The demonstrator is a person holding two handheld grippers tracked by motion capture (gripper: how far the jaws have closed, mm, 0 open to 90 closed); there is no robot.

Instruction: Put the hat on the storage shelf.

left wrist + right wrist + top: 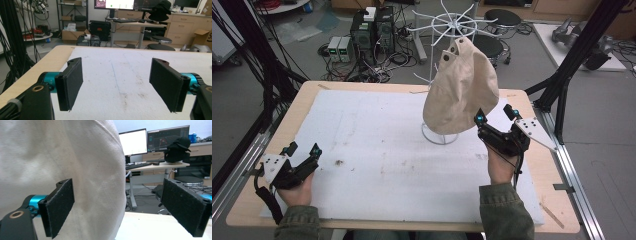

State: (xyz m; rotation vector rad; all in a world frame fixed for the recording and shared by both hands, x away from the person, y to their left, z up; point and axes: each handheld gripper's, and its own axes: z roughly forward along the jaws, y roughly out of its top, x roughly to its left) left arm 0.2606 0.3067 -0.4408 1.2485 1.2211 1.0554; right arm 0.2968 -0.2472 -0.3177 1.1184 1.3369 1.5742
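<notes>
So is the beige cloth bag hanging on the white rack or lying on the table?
Hanging. The beige cloth bag hangs from an arm of the white rack, above the rack's ring base; the open right gripper is beside it.

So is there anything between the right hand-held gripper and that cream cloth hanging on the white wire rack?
Nothing visible. The right hand-held gripper stands open right beside the cream cloth on the white wire rack, and in the right gripper view the cloth already hangs between its pads, with no other object in the gap.
</notes>
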